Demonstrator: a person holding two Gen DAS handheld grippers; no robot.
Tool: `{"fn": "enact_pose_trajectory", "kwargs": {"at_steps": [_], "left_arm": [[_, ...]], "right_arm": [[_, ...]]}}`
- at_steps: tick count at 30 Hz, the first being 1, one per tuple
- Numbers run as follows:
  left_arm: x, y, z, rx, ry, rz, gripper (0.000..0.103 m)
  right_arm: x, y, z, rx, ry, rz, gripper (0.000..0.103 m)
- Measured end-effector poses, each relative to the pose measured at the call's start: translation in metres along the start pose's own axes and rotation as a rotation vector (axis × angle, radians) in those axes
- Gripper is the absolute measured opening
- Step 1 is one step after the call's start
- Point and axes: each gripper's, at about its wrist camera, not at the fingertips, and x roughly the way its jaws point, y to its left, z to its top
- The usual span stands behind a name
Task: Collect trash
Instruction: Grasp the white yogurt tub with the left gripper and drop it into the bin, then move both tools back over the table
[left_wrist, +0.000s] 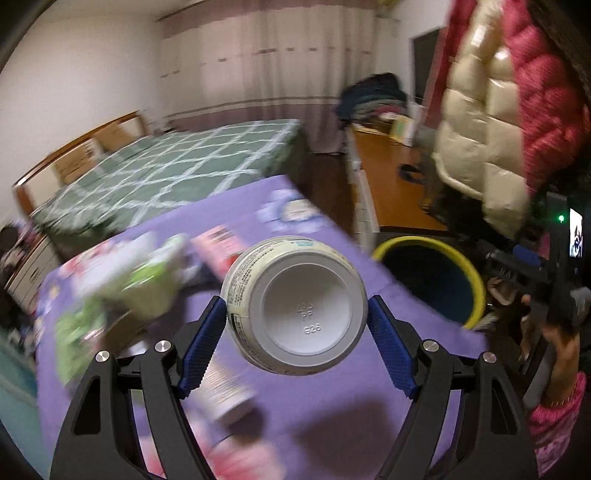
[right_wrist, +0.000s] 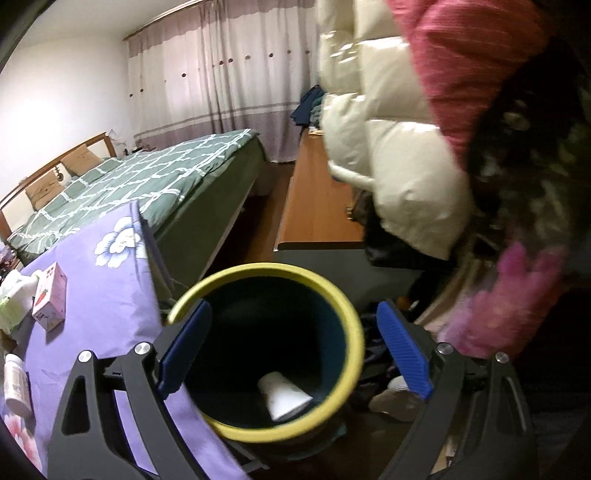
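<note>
The cup (left_wrist: 295, 306) is clamped between the left gripper (left_wrist: 297, 317) pads, its white base facing the camera, raised above the purple cloth (left_wrist: 332, 398). Its mouth is hidden, and the litter behind it is smeared by blur. To its right stands the yellow-rimmed bin (left_wrist: 476, 280). The right gripper (right_wrist: 295, 339) hangs tilted down over the bin (right_wrist: 354, 317), jaws wide and empty; a white cup (right_wrist: 282, 400) lies at the bottom. A pink box (right_wrist: 50, 302) sits on the cloth at far left.
</note>
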Motion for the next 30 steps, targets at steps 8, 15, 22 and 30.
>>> {"fn": "enact_pose_trajectory", "kwargs": {"at_steps": [8, 15, 22, 30], "left_arm": [[0.073, -0.095, 0.037, 0.129, 0.064, -0.128, 0.077], [0.135, -0.147, 0.051, 0.2, 0.132, -0.171, 0.078], [0.164, -0.163, 0.058, 0.214, 0.145, -0.164, 0.094], [0.109, -0.113, 0.062, 0.156, 0.048, -0.141, 0.098]], "right_arm": [[-0.008, -0.037, -0.005, 0.037, -0.003, -0.03, 0.087], [-0.006, -0.054, -0.01, 0.061, 0.013, -0.051, 0.087], [-0.002, -0.05, -0.012, 0.051, 0.032, -0.046, 0.088], [-0.005, -0.034, -0.013, 0.032, 0.041, -0.013, 0.088]]}}
